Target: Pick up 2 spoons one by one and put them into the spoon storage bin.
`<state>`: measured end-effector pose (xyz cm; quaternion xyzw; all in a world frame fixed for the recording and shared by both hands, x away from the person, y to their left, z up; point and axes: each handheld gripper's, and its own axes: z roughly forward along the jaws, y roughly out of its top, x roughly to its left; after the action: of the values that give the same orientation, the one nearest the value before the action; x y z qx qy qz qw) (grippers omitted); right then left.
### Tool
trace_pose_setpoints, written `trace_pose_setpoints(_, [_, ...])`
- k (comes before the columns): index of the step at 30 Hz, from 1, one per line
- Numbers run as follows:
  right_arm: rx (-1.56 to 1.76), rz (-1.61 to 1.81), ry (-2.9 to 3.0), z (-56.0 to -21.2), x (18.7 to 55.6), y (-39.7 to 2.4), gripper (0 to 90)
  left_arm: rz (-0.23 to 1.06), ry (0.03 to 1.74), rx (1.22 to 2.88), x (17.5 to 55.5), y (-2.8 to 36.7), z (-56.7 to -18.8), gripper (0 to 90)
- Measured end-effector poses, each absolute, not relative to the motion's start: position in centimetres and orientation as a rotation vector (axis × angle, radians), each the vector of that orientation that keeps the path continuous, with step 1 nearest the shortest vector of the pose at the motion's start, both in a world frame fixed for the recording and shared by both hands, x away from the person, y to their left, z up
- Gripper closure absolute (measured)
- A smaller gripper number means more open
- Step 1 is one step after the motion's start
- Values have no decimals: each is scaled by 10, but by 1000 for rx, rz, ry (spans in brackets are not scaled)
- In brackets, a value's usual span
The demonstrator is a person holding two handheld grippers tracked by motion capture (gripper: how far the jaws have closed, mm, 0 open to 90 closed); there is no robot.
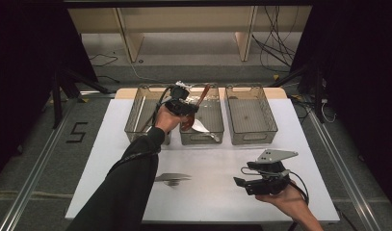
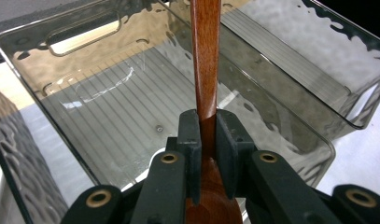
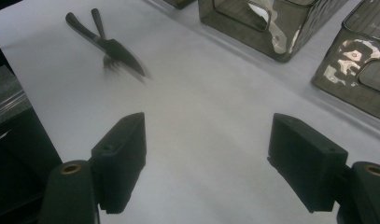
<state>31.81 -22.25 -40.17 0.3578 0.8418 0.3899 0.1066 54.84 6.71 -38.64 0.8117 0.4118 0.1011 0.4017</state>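
The left claw (image 2: 207,140) is clamped on the wooden spoon (image 2: 205,70) just above the middle bin (image 1: 201,137), the handle pointing up and away. The right claw (image 3: 208,163) stands apart over the worktop (image 1: 217,159), far from the bin.

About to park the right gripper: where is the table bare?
Bare: the white table between the fork and knife and the right gripper, and the strip before the right bin. Crowded: the middle bin, where the left gripper holds a wooden spoon.
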Motion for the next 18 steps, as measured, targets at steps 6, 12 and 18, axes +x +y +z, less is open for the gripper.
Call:
trace_pose_setpoints(6, [1059,1143,2480,-402,318,-223,285,213,1055,2066,546,77,-382,635])
trace_pose_setpoints(12, [1063,1143,2475,-402,318,-223,285,180,1030,2089,533,88,-371,482])
trace_pose_setpoints(18, [1068,1144,2469,-402,318,-223,285,166,993,2109,514,104,-361,392])
